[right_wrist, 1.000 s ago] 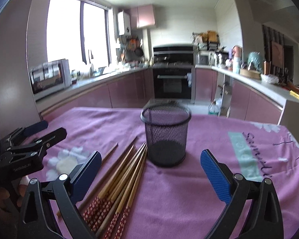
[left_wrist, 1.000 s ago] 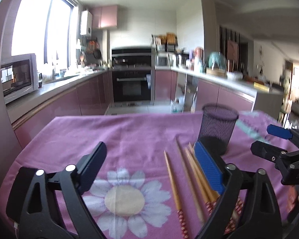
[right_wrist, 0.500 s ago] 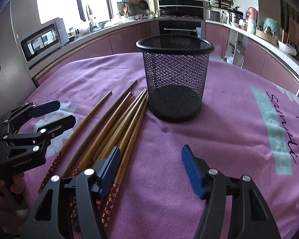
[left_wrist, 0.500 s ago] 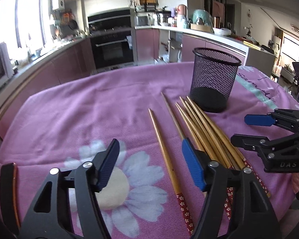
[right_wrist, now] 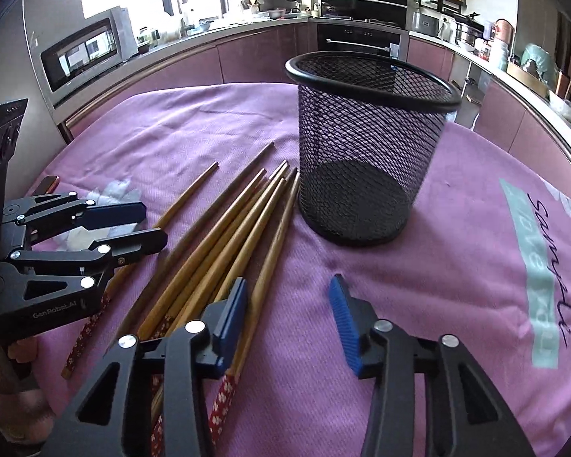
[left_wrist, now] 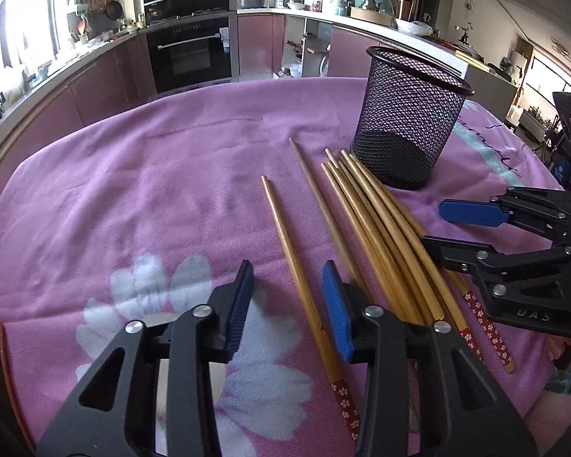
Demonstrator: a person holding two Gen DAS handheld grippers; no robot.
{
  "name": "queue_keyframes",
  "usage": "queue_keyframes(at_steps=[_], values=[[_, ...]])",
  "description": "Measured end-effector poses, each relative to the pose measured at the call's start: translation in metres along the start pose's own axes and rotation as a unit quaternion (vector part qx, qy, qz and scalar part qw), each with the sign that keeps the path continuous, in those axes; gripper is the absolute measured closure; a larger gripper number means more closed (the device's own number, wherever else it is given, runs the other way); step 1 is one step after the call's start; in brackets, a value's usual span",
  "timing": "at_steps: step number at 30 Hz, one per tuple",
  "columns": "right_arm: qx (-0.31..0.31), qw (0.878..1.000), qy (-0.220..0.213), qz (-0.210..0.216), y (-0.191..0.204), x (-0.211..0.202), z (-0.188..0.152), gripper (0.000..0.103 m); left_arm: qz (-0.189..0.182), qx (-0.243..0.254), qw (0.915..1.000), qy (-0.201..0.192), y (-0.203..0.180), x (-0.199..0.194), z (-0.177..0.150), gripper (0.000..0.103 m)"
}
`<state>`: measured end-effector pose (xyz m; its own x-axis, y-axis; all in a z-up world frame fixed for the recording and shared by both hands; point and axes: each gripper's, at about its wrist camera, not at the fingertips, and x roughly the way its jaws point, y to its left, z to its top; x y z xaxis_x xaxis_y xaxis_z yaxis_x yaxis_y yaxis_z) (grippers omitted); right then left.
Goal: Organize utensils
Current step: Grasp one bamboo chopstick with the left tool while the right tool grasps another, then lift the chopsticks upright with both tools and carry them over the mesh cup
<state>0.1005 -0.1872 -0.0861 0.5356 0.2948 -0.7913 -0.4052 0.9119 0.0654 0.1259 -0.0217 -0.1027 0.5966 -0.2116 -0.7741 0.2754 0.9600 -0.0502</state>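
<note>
Patterned chopstick ends [right_wrist: 160, 327] hidden beneath the right gripper [right_wrist: 289, 301]

Both grippers tilting down, jaws partway closed

The left gripper [left_wrist: 287, 304] is pointing down at a slant, and its jaws have just been closing, though there's a clear gap between the blue pads [left_wrist: 337, 312] and they aren't pressing on anything. The right gripper [right_wrist: 289, 304] is angling down the same way, jaws also just been closing, pads [right_wrist: 344, 320] standing apart and gripping nothing. The two are sitting side by side, near each other but not touching; each one is showing up at the edge of the other's view. A bit of the person's hand [right_wrist: 15, 354] is peeking out under the left gripper's body.
</note>
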Motion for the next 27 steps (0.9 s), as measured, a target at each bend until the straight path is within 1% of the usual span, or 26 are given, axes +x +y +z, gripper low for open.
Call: queue_keyframes(at_steps=[1, 2, 3, 4, 5, 7, 8, 12, 18, 21, 24, 27], values=[[-0.001, 1.0, 0.001, 0.001, 0.0, 0.001, 0.001, 0.066, -0.002, -0.001, 1.0, 0.002, 0.0, 0.001, 0.002, 0.067], [0.0, 1.0, 0.002, 0.003, 0.0, 0.002, 0.003, 0.07, -0.004, -0.001, 1.0, 0.003, 0.0, 0.002, 0.003, 0.068], [0.001, 1.0, 0.003, 0.006, -0.002, 0.002, 0.004, 0.073, -0.005, -0.001, 1.0, 0.004, 0.0, 0.004, 0.005, 0.072], [0.002, 1.0, 0.004, 0.01, -0.003, 0.003, 0.005, 0.077, -0.003, -0.002, 1.0, 0.005, 0.0, 0.005, 0.006, 0.074], [0.004, 1.0, 0.005, 0.013, -0.003, 0.004, 0.007, 0.085, -0.002, -0.002, 1.0, 0.005, 0.0, 0.005, 0.007, 0.079], [0.013, 1.0, 0.005, 0.022, -0.006, 0.005, 0.009, 0.095, -0.006, -0.005, 1.0, 0.005, 0.0, 0.005, 0.008, 0.087], [0.019, 0.999, 0.005, 0.028, -0.008, 0.005, 0.009, 0.096, -0.009, -0.012, 0.9999, 0.005, 0.001, 0.006, 0.009, 0.092], [0.037, 0.998, -0.003, 0.044, -0.015, 0.002, 0.007, 0.097, -0.014, -0.03, 0.9994, 0.002, 0.005, 0.004, 0.008, 0.095], [0.036, 0.997, -0.019, 0.064, -0.016, -0.011, 0.003, 0.098, -0.024, -0.045, 0.9987, -0.003, 0.013, -0.002, 0.005, 0.095], [0.035, 0.996, -0.033, 0.081, -0.016, -0.022, 0.003, 0.098, -0.044, -0.053, 0.9976, -0.006, 0.018, -0.011, 0.006, 0.095], [0.033, 0.993, -0.062, 0.099, -0.017, -0.04, 0.007, 0.098, -0.067, -0.057, 0.9959, -0.021, 0.022, -0.027, 0.012, 0.095], [0.034, 0.99, -0.084, 0.109, -0.019, -0.055, 0.012, 0.098, -0.099, -0.06, 0.9924, -0.042, 0.024, -0.047, 0.021, 0.096]])
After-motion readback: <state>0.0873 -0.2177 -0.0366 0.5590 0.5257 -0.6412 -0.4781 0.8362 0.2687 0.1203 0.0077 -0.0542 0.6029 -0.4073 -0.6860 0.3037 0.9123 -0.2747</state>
